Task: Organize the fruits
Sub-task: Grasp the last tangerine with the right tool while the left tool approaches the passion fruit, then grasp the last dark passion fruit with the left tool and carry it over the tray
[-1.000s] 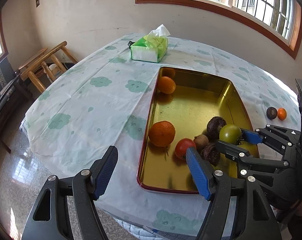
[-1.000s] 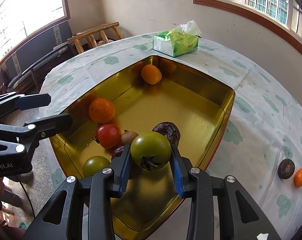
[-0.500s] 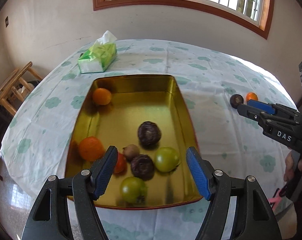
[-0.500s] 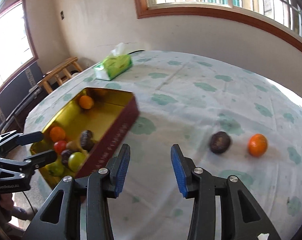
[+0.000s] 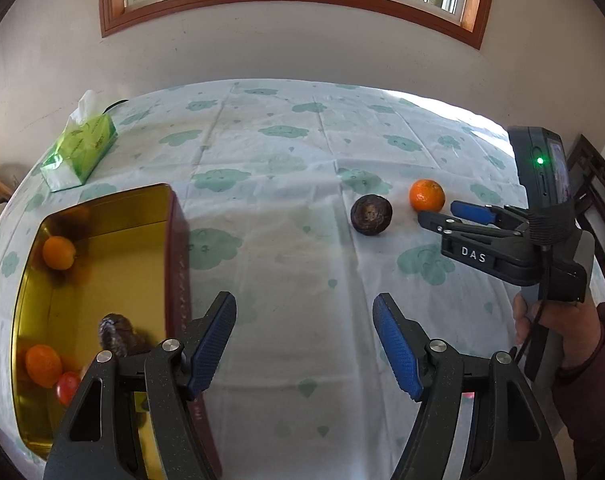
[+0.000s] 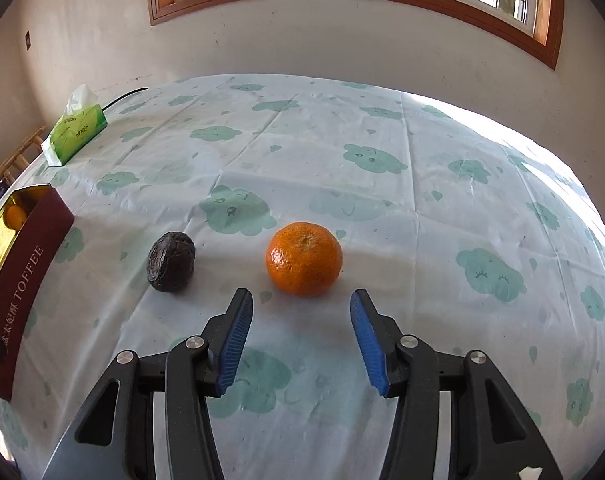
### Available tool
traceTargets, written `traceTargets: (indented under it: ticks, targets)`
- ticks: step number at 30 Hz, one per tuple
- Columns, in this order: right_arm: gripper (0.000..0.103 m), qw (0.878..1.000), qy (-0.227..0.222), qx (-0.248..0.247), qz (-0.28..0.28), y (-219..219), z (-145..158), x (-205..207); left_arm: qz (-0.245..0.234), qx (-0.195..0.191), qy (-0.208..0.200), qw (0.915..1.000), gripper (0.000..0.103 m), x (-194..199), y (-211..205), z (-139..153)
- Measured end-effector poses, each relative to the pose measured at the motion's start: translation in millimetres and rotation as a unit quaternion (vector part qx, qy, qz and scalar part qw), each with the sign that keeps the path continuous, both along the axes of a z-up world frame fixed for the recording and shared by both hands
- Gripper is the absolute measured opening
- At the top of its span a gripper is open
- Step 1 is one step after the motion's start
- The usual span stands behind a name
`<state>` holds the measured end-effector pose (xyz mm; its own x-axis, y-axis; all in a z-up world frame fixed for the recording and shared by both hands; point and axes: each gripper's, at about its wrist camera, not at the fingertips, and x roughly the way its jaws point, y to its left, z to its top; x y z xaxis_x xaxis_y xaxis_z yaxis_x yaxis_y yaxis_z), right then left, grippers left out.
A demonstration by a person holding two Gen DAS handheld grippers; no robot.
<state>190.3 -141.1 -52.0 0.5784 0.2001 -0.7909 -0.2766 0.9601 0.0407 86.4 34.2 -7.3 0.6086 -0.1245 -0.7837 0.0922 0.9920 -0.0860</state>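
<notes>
Orange mandarin [image 6: 304, 258] sits at 12 o'clock off my wide-open, empty right gripper [image 6: 300, 338], lined up for grabbing; left gripper [image 5: 304, 346] idles open, tin [image 5: 174, 248] at 9.

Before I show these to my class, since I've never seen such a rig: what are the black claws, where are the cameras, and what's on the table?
Each claw is a hand-held gripper; a person's hand holds the right one. A camera on each looks along its blue fingers. The left gripper and right gripper are both open and empty. On the cloud-print tablecloth lie an orange just ahead of the right gripper, a dark wrinkled fruit, a tissue pack and a gold tin holding more fruit.
</notes>
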Motion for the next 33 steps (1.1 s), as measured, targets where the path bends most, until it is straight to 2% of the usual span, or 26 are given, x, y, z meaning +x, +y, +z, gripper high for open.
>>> traceTargets:
  ticks: [4,9,12,18,25,31,33]
  targets:
    - [0.048,1.0,0.008,0.003,0.001,2.9,-6.2,18.5,-0.004,0.011,0.004,0.9999,0.071,18.2,-18.2,-10.1]
    - [0.041,1.0,0.004,0.008,0.009,4.2,-8.1,19.0,-0.003,0.008,0.019,0.9998,0.071,36.4,-29.3,-23.2]
    - [0.041,1.0,0.005,0.01,0.004,0.3,-7.4,9.8,-0.001,0.007,0.021,0.9998,0.071,44.4,-35.6,-29.5]
    - [0.041,1.0,0.001,0.002,-0.012,-24.3,-6.2,-28.1,-0.001,-0.02,0.018,0.9996,0.071,65.1,-45.0,-35.6]
    - [0.04,1.0,0.003,0.005,-0.024,-38.1,-6.1,-47.4,-0.002,-0.019,0.024,0.9995,0.071,87.9,-55.1,-44.1]
    - [0.041,1.0,0.003,0.002,-0.023,-37.1,-7.1,-46.5,-0.001,-0.014,0.025,0.9996,0.067,102.5,-61.5,-50.0]
    - [0.041,1.0,0.003,0.001,-0.023,-37.2,-7.0,-46.6,-0.002,-0.011,0.026,0.9996,0.06,106.7,-63.6,-52.1]
